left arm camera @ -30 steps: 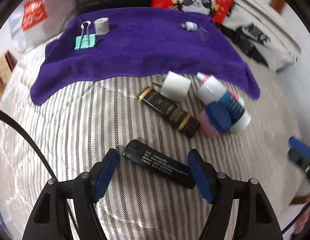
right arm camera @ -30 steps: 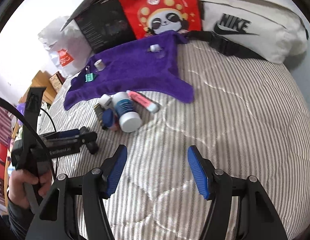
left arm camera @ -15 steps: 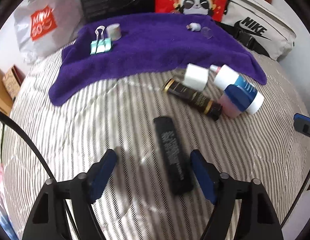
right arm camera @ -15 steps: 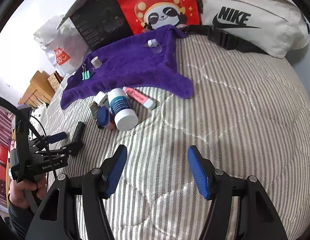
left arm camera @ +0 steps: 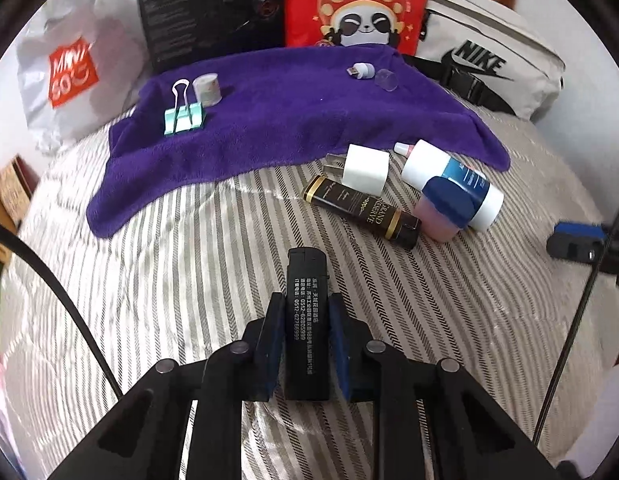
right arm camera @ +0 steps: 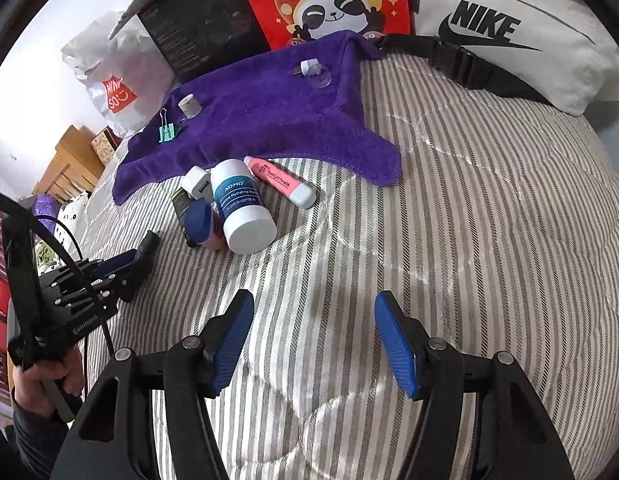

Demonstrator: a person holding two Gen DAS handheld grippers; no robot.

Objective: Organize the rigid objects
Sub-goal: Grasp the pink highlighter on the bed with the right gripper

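Observation:
My left gripper (left arm camera: 305,304) is shut on a black lighter (left arm camera: 305,280) with white print, on the striped bedspread; it also shows in the right wrist view (right arm camera: 129,258). A purple towel (left arm camera: 277,120) lies beyond, holding a green binder clip (left arm camera: 183,116), a small tape roll (left arm camera: 207,88), a small USB plug (left arm camera: 361,70) and a clear cap (left arm camera: 386,80). Off the towel lie a white charger (left arm camera: 365,168), a dark tube (left arm camera: 361,210), a white bottle (right arm camera: 239,204), a blue-capped pink jar (left arm camera: 445,210) and a pink tube (right arm camera: 279,180). My right gripper (right arm camera: 313,336) is open and empty.
Behind the towel stand a white shopping bag (left arm camera: 69,76), a black box (left arm camera: 213,8), a red panda bag (left arm camera: 357,0) and a white Nike bag (left arm camera: 489,64). Wooden furniture (right arm camera: 69,164) is past the bed's left edge.
My left gripper has moved forward around the black lighter and closed on it. The right gripper stayed open and shifted only slightly.

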